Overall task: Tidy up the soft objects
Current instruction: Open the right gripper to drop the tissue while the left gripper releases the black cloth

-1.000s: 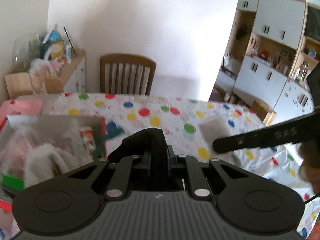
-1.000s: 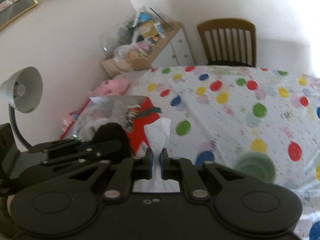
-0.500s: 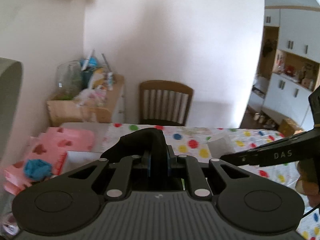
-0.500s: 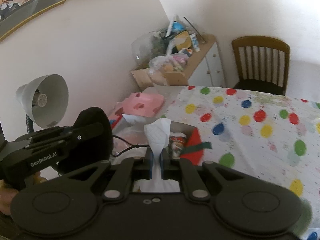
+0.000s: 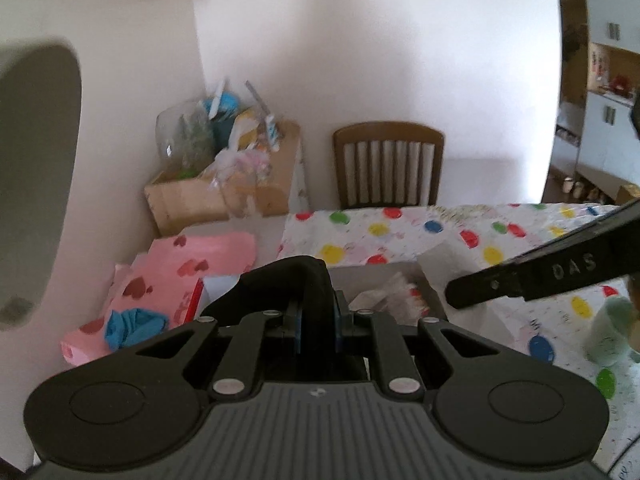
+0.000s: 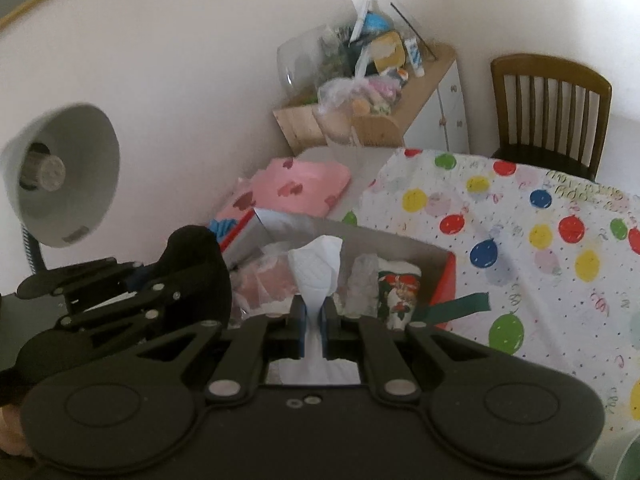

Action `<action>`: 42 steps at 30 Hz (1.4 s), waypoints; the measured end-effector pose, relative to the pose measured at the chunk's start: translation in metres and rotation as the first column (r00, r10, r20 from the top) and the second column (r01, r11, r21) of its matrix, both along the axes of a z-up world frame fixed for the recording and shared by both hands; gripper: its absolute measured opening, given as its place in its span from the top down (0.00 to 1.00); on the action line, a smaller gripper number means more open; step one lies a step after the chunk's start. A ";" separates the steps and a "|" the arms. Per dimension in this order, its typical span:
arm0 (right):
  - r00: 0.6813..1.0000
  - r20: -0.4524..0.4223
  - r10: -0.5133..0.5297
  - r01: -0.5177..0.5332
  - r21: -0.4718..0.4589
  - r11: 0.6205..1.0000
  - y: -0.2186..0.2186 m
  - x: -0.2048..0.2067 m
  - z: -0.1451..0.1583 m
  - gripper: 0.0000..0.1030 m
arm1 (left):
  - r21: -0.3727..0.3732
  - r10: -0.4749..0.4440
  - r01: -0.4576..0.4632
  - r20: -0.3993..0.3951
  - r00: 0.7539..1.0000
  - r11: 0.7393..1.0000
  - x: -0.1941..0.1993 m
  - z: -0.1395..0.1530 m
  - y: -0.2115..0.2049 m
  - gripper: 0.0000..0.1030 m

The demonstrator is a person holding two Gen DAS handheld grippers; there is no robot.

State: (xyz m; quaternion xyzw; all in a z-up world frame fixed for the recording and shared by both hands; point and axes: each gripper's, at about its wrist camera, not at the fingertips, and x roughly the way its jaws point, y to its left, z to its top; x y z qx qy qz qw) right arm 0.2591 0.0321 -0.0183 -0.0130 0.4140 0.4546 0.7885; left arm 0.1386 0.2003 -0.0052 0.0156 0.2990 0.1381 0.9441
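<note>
An open box (image 6: 404,246) sits on the table (image 6: 520,280) at its left edge, on the dotted cloth (image 6: 560,208). A printed cup (image 6: 400,288) and crumpled wrappings (image 6: 264,280) lie inside the box. Behind the box lies a heart-patterned bag (image 6: 304,188). Farther back, a cabinet (image 6: 432,100) piled with clutter stands against the wall, with a chair (image 6: 550,108) to its right at the table's far side. A desk lamp (image 6: 60,176) stands left of the box.
</note>
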 end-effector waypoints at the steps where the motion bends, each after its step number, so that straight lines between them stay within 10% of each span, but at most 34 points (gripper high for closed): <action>1: 1.000 0.002 0.002 -0.002 -0.015 1.000 0.004 -0.001 -0.004 0.94 | -0.009 0.013 -0.013 -0.010 1.000 1.000 0.002 -0.005 0.004 0.87; 16: 1.000 -0.014 -0.006 0.005 -0.092 0.996 0.032 0.000 -0.045 0.92 | -0.185 0.114 -0.129 -0.092 0.989 0.974 0.014 -0.056 0.045 0.87; 27: 0.999 -0.028 -0.028 0.025 -0.112 0.993 0.025 0.000 -0.045 0.60 | -0.248 0.132 -0.163 -0.137 0.982 0.955 0.017 -0.068 0.053 0.85; 30: 0.999 -0.025 -0.027 0.024 -0.091 0.996 0.015 -0.003 -0.037 0.58 | -0.251 0.130 -0.160 -0.130 0.983 0.955 0.014 -0.065 0.051 0.75; 35: 1.000 0.007 -0.018 0.019 -0.071 0.997 0.002 -0.009 -0.026 0.44 | -0.242 0.132 -0.149 -0.085 0.988 0.959 0.002 -0.059 0.044 0.27; 42: 0.998 0.055 -0.001 0.002 -0.025 1.000 -0.017 -0.024 -0.009 0.26 | -0.249 0.132 -0.135 -0.029 0.991 0.959 -0.014 -0.041 0.032 0.26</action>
